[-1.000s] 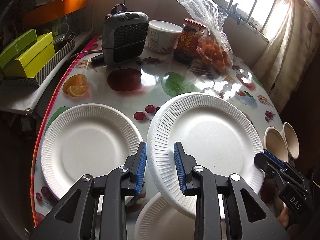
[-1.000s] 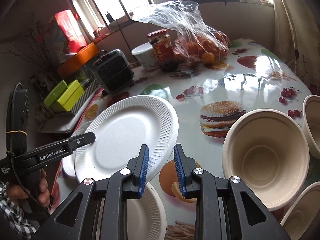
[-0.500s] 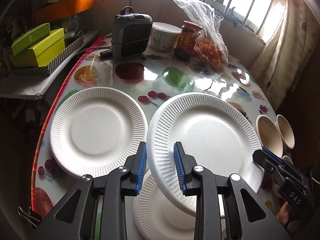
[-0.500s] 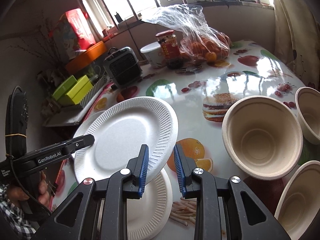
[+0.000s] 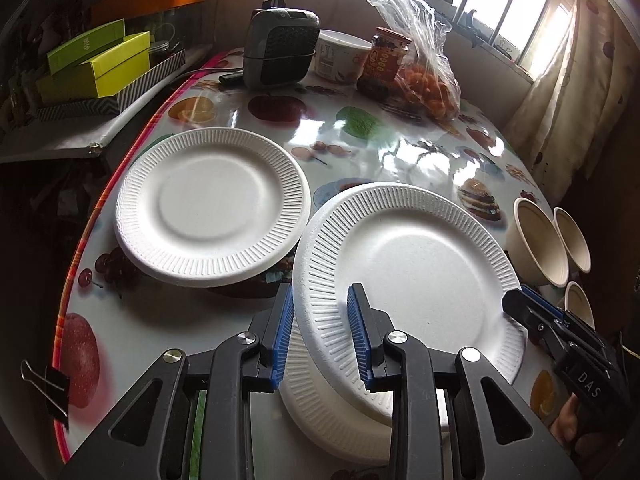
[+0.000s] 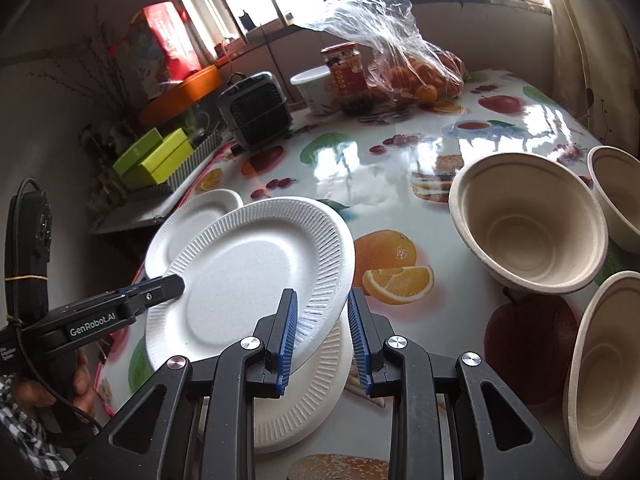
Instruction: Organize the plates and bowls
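A white paper plate (image 5: pixel 408 264) hangs tilted above the table, held at two opposite rims. My left gripper (image 5: pixel 320 332) is shut on its near-left rim, and my right gripper (image 6: pixel 322 332) is shut on the opposite rim of the same plate (image 6: pixel 248 272). Each wrist view shows the other gripper pinching that rim. Directly below lies a second paper plate (image 5: pixel 332 412) by the table's near edge. A third plate (image 5: pixel 212 204) rests flat to the left. Three beige paper bowls (image 6: pixel 528 224) (image 6: pixel 620 192) (image 6: pixel 604 368) stand on the right.
The fruit-print table (image 5: pixel 380 148) carries a grey fan heater (image 5: pixel 280 52), a white tub (image 5: pixel 340 56), a red-lidded jar (image 5: pixel 384 64) and a bag of oranges (image 5: pixel 424 80) at the back. Green boxes (image 5: pixel 96 68) sit beyond the left edge. A binder clip (image 5: pixel 48 384) grips the near-left edge.
Both grippers have carried the held plate back toward the table's near edge. It now hangs over the near plate, and the left plate and back objects look farther away.
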Demonstrator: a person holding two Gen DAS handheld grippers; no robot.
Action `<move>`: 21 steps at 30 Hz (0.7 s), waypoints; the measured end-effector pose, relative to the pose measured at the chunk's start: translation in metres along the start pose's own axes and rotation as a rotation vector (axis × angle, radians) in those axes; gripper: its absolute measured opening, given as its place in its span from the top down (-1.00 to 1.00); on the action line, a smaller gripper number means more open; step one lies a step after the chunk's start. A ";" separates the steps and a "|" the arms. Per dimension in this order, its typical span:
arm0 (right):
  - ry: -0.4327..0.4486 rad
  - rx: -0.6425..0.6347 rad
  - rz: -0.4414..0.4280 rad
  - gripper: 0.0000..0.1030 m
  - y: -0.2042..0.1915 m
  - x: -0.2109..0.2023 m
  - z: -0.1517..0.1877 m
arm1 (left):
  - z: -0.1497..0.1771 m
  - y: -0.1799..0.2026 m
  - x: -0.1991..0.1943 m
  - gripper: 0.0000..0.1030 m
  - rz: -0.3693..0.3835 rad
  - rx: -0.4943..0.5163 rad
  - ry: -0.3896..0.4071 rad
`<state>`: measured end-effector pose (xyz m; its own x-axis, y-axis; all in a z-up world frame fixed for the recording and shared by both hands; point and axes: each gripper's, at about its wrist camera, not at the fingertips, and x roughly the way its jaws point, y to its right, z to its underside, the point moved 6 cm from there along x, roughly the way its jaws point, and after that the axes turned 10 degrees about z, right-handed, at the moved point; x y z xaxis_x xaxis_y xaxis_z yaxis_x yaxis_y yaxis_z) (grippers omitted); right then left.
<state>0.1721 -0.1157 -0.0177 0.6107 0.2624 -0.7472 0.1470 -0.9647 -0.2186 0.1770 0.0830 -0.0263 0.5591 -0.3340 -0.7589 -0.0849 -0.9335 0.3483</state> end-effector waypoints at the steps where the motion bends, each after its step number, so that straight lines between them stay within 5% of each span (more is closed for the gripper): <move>1: -0.002 -0.002 0.000 0.51 0.000 0.000 0.002 | 0.002 0.000 -0.001 0.44 0.000 -0.001 0.000; 21: -0.027 -0.029 -0.010 0.51 -0.006 0.002 0.025 | 0.036 -0.009 -0.003 0.44 -0.020 -0.028 -0.006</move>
<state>0.1526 -0.1093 -0.0338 0.5880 0.2723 -0.7616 0.1761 -0.9621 -0.2080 0.1459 0.0877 -0.0469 0.5552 -0.3162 -0.7692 -0.0507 -0.9361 0.3482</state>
